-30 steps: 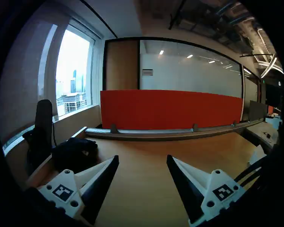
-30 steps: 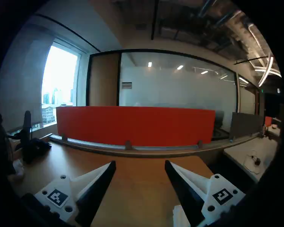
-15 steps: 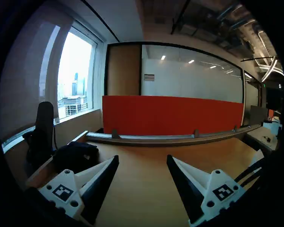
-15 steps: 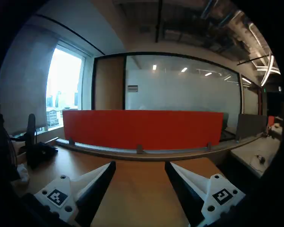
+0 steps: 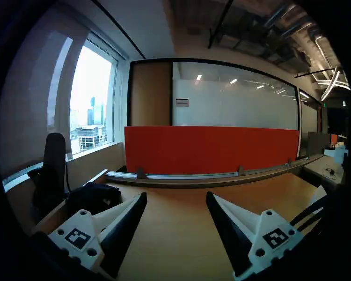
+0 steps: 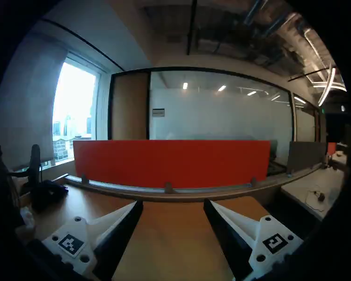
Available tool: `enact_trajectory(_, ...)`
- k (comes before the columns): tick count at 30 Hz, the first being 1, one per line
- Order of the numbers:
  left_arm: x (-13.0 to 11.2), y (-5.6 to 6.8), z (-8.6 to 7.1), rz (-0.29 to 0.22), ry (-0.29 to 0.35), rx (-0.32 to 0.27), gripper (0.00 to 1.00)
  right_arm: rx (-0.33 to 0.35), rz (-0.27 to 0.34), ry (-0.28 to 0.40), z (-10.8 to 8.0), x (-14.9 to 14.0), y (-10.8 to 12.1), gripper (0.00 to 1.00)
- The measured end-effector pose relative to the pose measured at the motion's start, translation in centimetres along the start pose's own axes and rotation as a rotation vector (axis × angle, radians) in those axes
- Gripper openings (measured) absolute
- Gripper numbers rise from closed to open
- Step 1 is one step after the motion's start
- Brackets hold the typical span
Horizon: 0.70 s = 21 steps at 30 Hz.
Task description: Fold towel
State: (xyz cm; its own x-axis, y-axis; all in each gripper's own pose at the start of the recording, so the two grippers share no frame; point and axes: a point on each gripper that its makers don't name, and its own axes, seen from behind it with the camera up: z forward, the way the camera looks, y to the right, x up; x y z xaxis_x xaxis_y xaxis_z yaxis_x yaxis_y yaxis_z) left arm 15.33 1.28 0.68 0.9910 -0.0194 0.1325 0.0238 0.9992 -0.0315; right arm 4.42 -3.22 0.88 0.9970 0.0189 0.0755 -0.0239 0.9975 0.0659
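Left gripper point(image 5: 175, 194): jaws spread wide with nothing between them; the white fingers with dark inner faces hang over bare wood.
Right gripper point(image 6: 172, 202): jaws likewise spread wide and gripping nothing, with bare wood in the gap.
Bench point(image 5: 185, 234): a light brown wooden top that runs from under both grippers to a raised rail at the far edge; it is also under the fingers in the right gripper view point(image 6: 175, 239).
Towel: I cannot tell where it lies. A pale shape point(image 5: 318, 193) at the right edge of the left gripper view, just past the right finger, is cut off too much to name.
Red divider point(image 5: 208, 150): stands upright along the far edge of the bench, across the width of both views point(image 6: 175, 164).
Dark bundle point(image 5: 93, 196): rests on the bench near its left end, just behind the left finger in the left gripper view; in the right gripper view it sits farther off to the left point(image 6: 47, 192).
Black upright object point(image 5: 54, 164): stands left of the bundle, near the window sill.
Window point(image 5: 91, 112): bright, on the left wall, with city buildings outside.
Glass wall point(image 5: 231, 103): behind the divider, reflecting ceiling lights.
Neighbouring desk point(image 6: 311, 192): white-topped, well apart to the right, with a small dark item and a cord on it.
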Motion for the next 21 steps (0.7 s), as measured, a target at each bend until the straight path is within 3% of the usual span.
enact_trajectory(8,-0.8,0.8,-0.1,0.016,0.019,-0.009,0.94,-0.015,0.017,-0.006,-0.7,0.2,-0.1,1.0)
enact_trajectory(21,-3.9,-0.4,0.0,0.026,0.044,0.022,0.94,-0.02,0.046,0.003,-1.2,0.2,-0.9,1.0)
